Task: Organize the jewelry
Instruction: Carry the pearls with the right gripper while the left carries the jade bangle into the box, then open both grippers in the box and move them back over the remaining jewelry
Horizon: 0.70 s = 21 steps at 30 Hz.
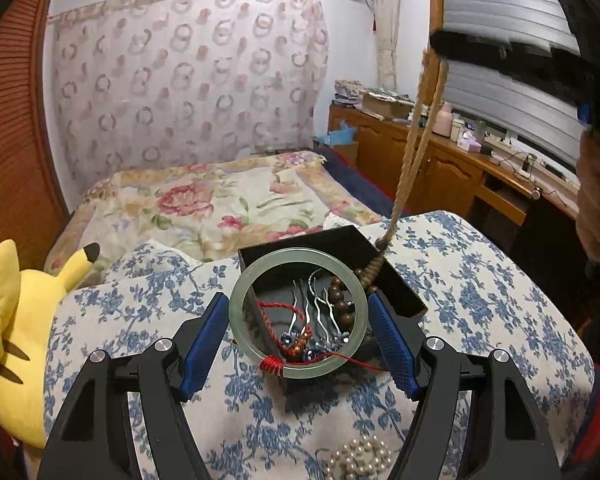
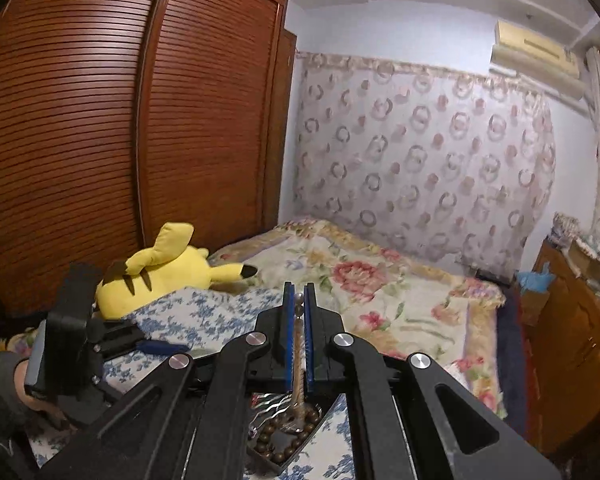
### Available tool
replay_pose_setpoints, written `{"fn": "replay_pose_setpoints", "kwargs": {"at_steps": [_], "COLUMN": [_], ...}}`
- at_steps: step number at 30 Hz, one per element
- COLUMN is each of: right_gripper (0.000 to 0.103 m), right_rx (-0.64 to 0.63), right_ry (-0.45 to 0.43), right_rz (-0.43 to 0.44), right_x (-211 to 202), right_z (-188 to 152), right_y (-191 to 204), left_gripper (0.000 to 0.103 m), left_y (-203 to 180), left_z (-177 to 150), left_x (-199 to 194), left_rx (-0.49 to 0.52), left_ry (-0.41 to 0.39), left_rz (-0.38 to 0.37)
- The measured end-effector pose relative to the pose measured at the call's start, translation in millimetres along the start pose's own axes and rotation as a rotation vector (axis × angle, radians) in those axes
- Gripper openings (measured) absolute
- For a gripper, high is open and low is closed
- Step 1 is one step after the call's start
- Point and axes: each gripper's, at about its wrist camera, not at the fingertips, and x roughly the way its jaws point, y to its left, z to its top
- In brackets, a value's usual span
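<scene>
My left gripper is shut on a pale green jade bangle wound with red thread, its blue pads pressing on either side. The bangle hangs just above an open black box on the blue-flowered cloth. Inside the box lie silver hairpins, a red cord and brown wooden beads. My right gripper, blurred at upper right in the left wrist view, is shut on a tan bead strand. That strand trails down into the box.
A pearl piece lies on the flowered cloth near my left gripper. A yellow plush toy sits at the cloth's left edge. Beyond are a bed with a floral blanket, a wooden wardrobe and a cluttered cabinet.
</scene>
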Motion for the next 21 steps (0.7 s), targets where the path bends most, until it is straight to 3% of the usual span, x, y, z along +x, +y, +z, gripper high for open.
{"fn": "replay_pose_setpoints", "kwargs": {"at_steps": [8,13,15,17,21], "right_gripper": [0.006,0.007,0.010,0.023,0.023], "right_rx": [0.080,0.106,0.127,0.147,0.161], "right_ry": [0.170,0.220,0.230,0.232,0.251], "right_rz": [0.082,0.095,0.086,0.083,0.079], "right_x": [51.9,64.5,63.2,57.1,47.6], "right_z": [-66.2,-82.4,-86.5,-91.6,-106.0], "right_y": [-3.2,-1.5,-5.5,-8.8,-4.7], "left_gripper": [0.068,0.069,0.069,0.069,0.071], "left_y": [-0.7,0.6,1.8,2.5,3.5], "left_z": [7.0,14.9,18.2,20.4,23.7], "left_x": [29.3,40.8,43.9,42.4,35.7], "left_rx": [0.007,-0.004,-0.011,-0.013,-0.016], "left_ry": [0.050,0.073,0.086,0.085,0.086], "left_rz": [0.002,0.000,-0.002,-0.005,-0.007]}}
